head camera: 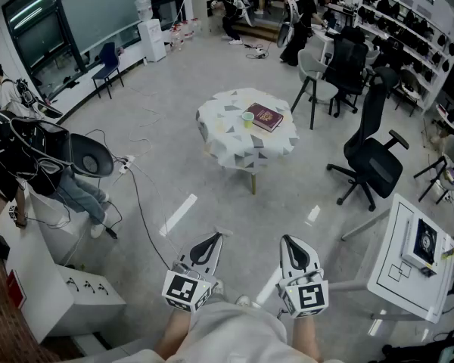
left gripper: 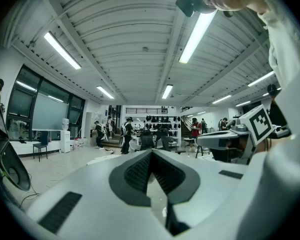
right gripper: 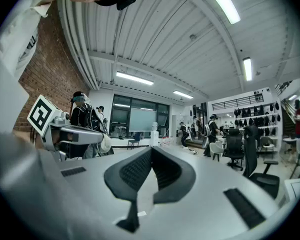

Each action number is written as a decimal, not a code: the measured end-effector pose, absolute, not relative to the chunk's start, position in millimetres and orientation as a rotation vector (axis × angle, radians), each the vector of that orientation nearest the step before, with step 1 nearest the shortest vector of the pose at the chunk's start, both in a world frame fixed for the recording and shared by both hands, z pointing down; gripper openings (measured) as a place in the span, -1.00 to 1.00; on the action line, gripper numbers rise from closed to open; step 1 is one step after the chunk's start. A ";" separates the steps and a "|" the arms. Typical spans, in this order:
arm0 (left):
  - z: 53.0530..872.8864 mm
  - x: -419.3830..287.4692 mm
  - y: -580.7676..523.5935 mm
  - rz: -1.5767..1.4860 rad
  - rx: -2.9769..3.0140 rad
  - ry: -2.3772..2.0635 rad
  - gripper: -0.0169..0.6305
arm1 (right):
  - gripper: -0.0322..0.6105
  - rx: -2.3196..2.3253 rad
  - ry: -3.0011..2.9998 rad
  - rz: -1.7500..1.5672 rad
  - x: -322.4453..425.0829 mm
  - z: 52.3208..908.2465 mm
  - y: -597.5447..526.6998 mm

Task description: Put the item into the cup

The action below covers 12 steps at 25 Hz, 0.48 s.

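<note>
A small green cup (head camera: 247, 119) stands on a round table with a patterned cloth (head camera: 227, 148), far ahead in the head view. A dark red booklet (head camera: 265, 116) lies right beside the cup. Both grippers are held low, close to the person's body and far from the table. My left gripper (head camera: 214, 237) and right gripper (head camera: 287, 240) point forward, side by side. In the left gripper view the left gripper (left gripper: 151, 152) has its tips together with nothing between them. The right gripper (right gripper: 151, 150) looks the same in the right gripper view.
A black office chair (head camera: 373, 157) stands right of the table, and a grey chair (head camera: 316, 82) behind it. A white desk (head camera: 408, 259) is at the near right. A white cabinet (head camera: 53, 274) and a seated person (head camera: 30, 165) are at the left. Cables (head camera: 140, 203) trail over the floor.
</note>
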<state>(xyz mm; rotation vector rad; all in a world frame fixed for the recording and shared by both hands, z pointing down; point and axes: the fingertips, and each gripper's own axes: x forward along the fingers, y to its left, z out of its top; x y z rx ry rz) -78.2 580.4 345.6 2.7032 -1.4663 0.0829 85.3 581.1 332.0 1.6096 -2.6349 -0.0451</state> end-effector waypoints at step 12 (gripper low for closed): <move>348.0 -53.1 577.1 0.122 2.700 -1.499 -0.91 | -0.87 1.600 -2.676 0.001 103.9 341.4 576.0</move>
